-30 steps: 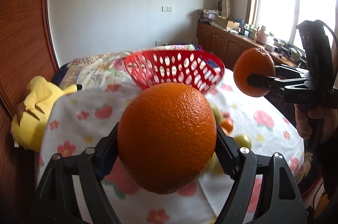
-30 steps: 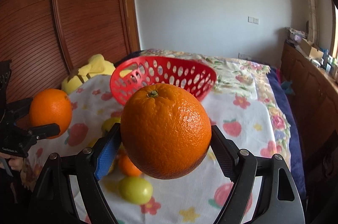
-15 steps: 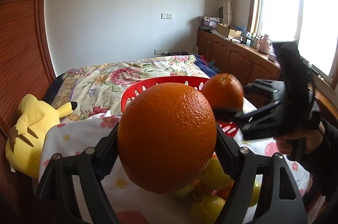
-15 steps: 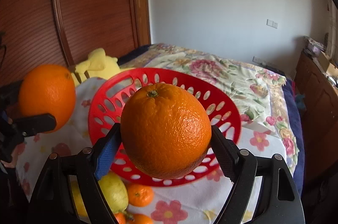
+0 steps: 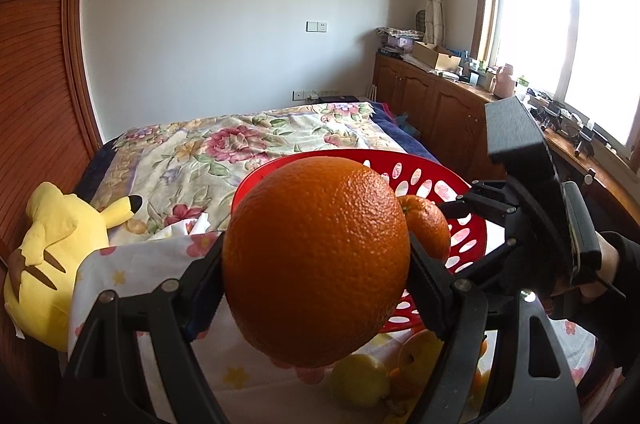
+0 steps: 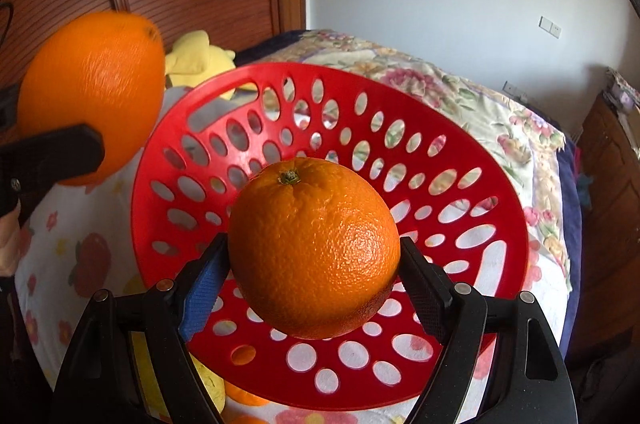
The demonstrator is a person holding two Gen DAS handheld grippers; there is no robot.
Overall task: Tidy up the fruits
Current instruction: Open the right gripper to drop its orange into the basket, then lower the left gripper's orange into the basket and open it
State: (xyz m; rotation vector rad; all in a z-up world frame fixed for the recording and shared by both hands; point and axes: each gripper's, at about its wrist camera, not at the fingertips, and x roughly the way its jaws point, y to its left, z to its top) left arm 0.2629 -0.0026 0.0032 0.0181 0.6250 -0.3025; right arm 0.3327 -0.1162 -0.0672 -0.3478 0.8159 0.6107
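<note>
The left claw [image 5: 316, 264] is clenched on a large orange [image 5: 316, 260], carried above the near rim of the red perforated basket [image 5: 468, 224]. The right claw [image 6: 314, 264] grips a second orange [image 6: 314, 248], stem end up, over the basket's middle. The basket sits on a bed [image 5: 248, 140] under a white cloth printed with strawberries and flowers [image 6: 72, 248]; at 6 o'clock of the basket lie loose yellow-green fruits [image 5: 360, 380] and small oranges. A yellow plush toy [image 5: 52, 256] lies at 9 o'clock by the wood-panelled wall. At 3 o'clock a wooden cabinet [image 5: 436, 108] runs under a bright window [image 5: 568, 24].
</note>
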